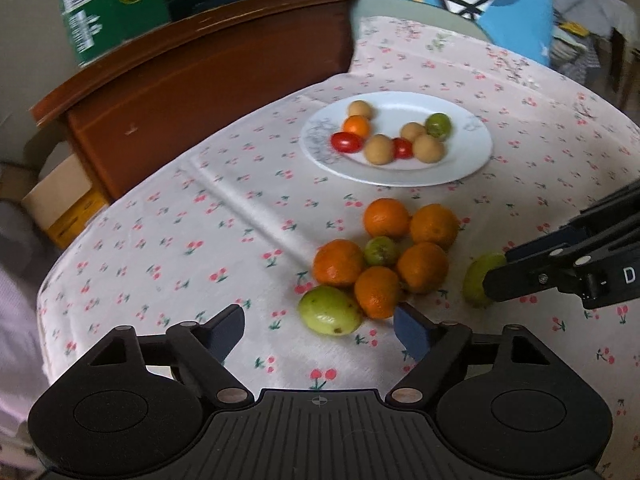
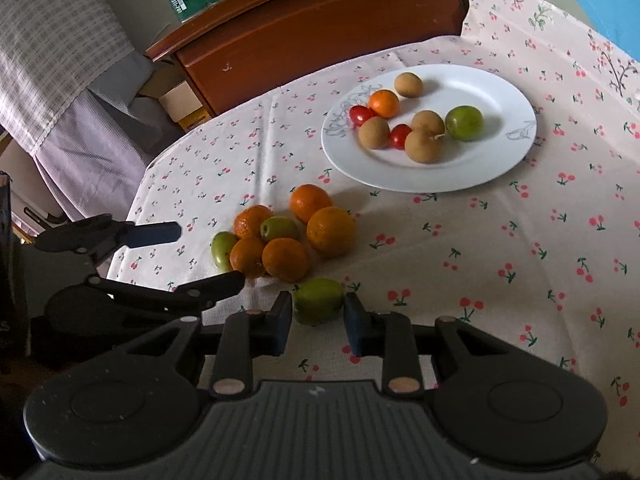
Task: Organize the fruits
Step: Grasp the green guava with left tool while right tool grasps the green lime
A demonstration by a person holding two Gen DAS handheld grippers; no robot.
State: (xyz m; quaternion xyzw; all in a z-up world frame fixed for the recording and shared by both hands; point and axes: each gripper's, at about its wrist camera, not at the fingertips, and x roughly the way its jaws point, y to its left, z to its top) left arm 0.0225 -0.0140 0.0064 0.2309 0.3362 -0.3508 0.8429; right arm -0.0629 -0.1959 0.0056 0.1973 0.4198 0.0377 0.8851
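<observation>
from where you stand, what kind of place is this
Probably a room in a home: a table under a cherry-print tablecloth, a white plate of small fruits, a wooden cabinet, and cardboard boxes on the floor.

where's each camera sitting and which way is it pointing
Left wrist: on the left gripper, angled down over the cherry-print tablecloth at the pile of oranges and the white plate; its open fingers frame a green fruit, and the right gripper enters from the right.
Right wrist: on the right gripper, angled down, closed on a lone green fruit; the left gripper shows at left.
Shared: oranges, plate, tablecloth, wooden furniture.
</observation>
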